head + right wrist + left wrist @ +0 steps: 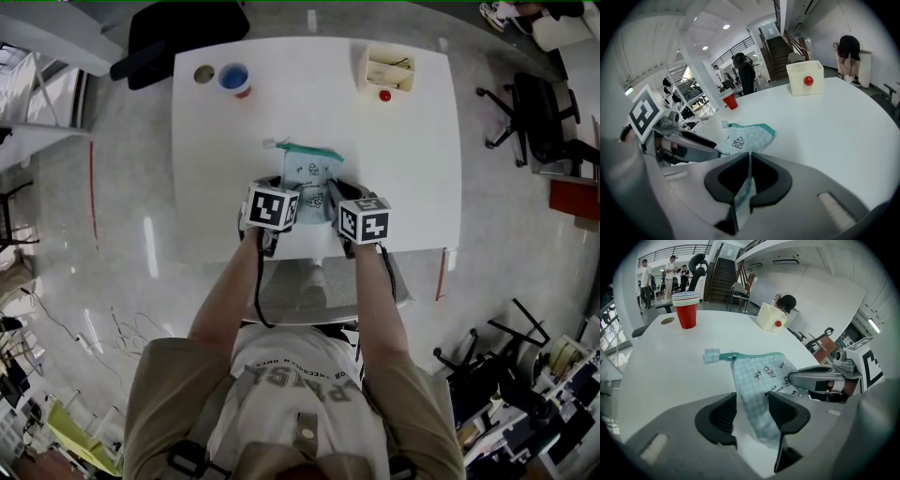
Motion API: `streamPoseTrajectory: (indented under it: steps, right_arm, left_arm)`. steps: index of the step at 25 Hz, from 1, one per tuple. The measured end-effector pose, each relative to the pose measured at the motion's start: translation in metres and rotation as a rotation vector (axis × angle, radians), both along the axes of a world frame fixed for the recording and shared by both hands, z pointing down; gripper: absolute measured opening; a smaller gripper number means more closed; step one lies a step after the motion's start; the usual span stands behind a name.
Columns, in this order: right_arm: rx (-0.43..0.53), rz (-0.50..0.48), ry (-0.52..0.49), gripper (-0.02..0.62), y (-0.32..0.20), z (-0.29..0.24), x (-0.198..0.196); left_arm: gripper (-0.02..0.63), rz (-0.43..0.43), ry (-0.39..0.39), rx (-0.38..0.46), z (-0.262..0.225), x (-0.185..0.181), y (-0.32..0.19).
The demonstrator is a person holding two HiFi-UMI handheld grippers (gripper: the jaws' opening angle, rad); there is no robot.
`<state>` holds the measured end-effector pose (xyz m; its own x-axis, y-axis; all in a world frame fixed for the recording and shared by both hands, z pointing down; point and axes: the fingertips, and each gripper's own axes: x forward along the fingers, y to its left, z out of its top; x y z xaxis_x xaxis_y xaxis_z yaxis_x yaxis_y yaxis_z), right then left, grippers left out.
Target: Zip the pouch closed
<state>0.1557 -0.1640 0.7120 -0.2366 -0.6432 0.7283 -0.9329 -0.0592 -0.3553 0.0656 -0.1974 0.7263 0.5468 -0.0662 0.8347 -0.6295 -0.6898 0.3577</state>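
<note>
While the right claw [749, 161] pinches the pouch [309, 174] at the desk's [403, 159] near edge, the left claw [752, 401] stands wide around its fabric; probably it should clamp firmly before the zipper tab [711, 355] is pulled.

Left tongs [752, 411] stand apart; right tongs [749, 174] are clamped shut.

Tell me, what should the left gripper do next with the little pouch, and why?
Probably close the left gripper on the pouch. Its jaws stand apart with the cloth between them, while the right gripper pinches the pouch's edge, so the pouch isn't yet held steady for zipping.
</note>
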Motion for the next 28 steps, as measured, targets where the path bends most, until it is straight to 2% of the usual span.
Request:
streamPoseTrajectory:
  steps: [4,8,11,16,24,28]
  right_arm:
    - [0.096,-0.079,0.010,0.006,-0.005,-0.014,-0.008]
    - [0.239,-0.188,0.033,0.005,-0.007,-0.037,-0.019]
    - [0.341,-0.264,0.015,0.005,-0.005,-0.056,-0.030]
    - [0.431,-0.358,0.004,0.005,-0.005,-0.084,-0.043]
    - [0.554,-0.534,0.016,0.005,0.003,-0.140,-0.052]
    - [0.617,-0.642,-0.017,0.005,0.018,-0.182,-0.060]
  left_arm:
    - [0.227,-0.001,0.039,0.017,-0.010,0.001,-0.005]
    - [0.292,0.022,0.095,0.034,-0.021,-0.002,-0.013]
    - [0.302,0.029,0.117,0.052,-0.026,-0.010,-0.023]
    - [0.302,0.037,0.188,-0.002,-0.029,-0.017,-0.023]
    - [0.319,0.148,0.321,-0.037,-0.044,-0.007,-0.017]
    - [0.339,0.236,0.442,-0.040,-0.077,0.002,-0.008]
